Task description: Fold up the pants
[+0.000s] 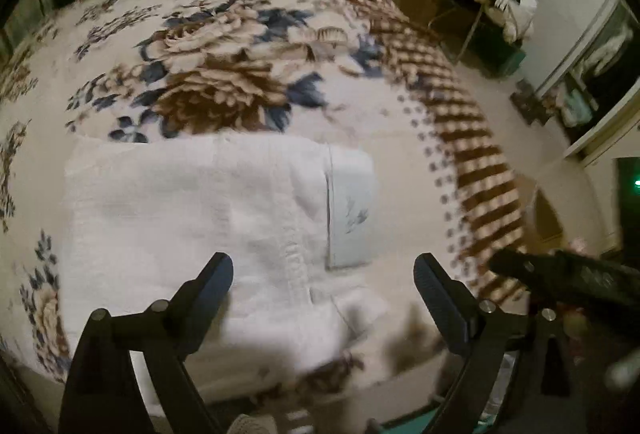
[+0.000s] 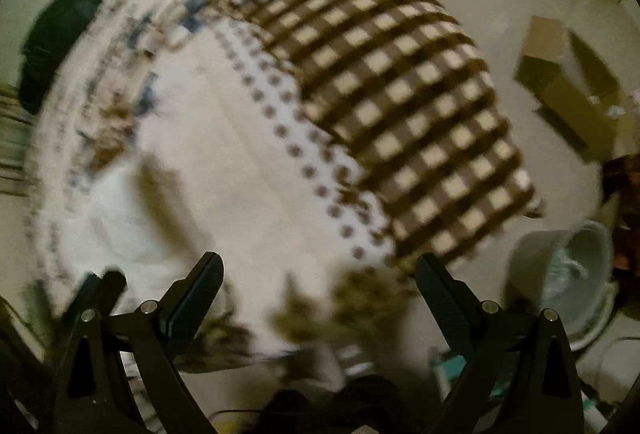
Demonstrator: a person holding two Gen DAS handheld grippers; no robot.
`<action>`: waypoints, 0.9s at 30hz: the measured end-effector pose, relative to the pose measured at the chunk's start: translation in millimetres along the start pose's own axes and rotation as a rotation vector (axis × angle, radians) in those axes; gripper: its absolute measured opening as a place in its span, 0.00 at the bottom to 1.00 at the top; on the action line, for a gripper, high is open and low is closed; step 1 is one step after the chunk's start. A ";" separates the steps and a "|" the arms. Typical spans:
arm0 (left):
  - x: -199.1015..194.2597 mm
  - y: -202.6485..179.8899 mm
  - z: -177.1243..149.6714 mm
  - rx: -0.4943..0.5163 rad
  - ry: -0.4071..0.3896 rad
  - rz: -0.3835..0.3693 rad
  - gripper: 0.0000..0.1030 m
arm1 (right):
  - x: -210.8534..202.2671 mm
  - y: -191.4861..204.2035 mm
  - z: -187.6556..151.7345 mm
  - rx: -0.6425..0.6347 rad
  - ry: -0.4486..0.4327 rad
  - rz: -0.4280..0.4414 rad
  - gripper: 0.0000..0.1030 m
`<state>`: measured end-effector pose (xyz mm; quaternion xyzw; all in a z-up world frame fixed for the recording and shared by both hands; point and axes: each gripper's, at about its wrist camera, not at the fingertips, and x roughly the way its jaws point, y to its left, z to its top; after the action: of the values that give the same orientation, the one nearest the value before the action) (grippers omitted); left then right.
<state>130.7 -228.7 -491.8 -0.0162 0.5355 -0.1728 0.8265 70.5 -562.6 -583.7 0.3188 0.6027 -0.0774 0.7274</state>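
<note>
On the floral blanket [image 1: 224, 66] lie folded white pants [image 1: 192, 218], both hand-held grippers spread.

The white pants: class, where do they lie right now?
In the left wrist view the white pants lie folded on the floral blanket, just ahead of the open left tool, with the checked border to their right.

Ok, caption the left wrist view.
Open left gripper above folded white pants on a floral blanket.

Right wrist view motion-smeared; white pants [image 2: 120, 218] indistinct at left; blanket [image 2: 224, 162] florals unreadable.
</note>
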 end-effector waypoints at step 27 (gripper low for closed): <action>46.1 204.0 60.7 -0.310 0.105 0.181 0.90 | 58.4 74.0 46.0 -0.009 0.062 0.230 0.13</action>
<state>256.5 -60.5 -549.7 -0.0861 0.5973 -0.0138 0.7973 160.6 -514.3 -607.1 0.3850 0.5845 0.0192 0.7139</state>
